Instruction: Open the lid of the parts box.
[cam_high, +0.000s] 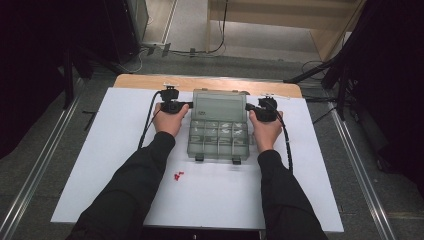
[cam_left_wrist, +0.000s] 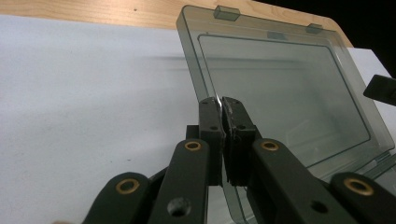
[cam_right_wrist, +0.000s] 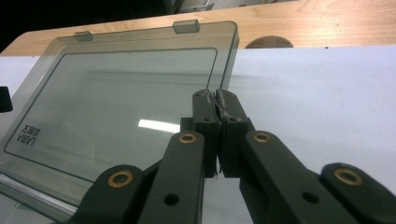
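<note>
From the high view I see a smoky clear organiser box (cam_high: 218, 131) lying in the middle of the white sheet on the counter (cam_high: 125, 165), its lid (cam_high: 216, 103) swung up at the far side. The tray part shows two rows of small compartments; whatever is in them is too pale and blurred for me to tell. My left hand-held gripper (cam_high: 189, 105) is at the lid's left edge, my right hand-held gripper (cam_high: 250, 107) at its right edge. A few small red bits (cam_high: 177, 175) lie loose on the sheet near the box's front left corner.

In the left gripper view my jaws are pressed together, pinching the lid's (cam_left_wrist: 280, 93) side edge; the lid stands tilted.

In the right gripper view the jaws likewise pinch the lid's (cam_right_wrist: 121, 107) opposite edge, near its upper corner.
</note>
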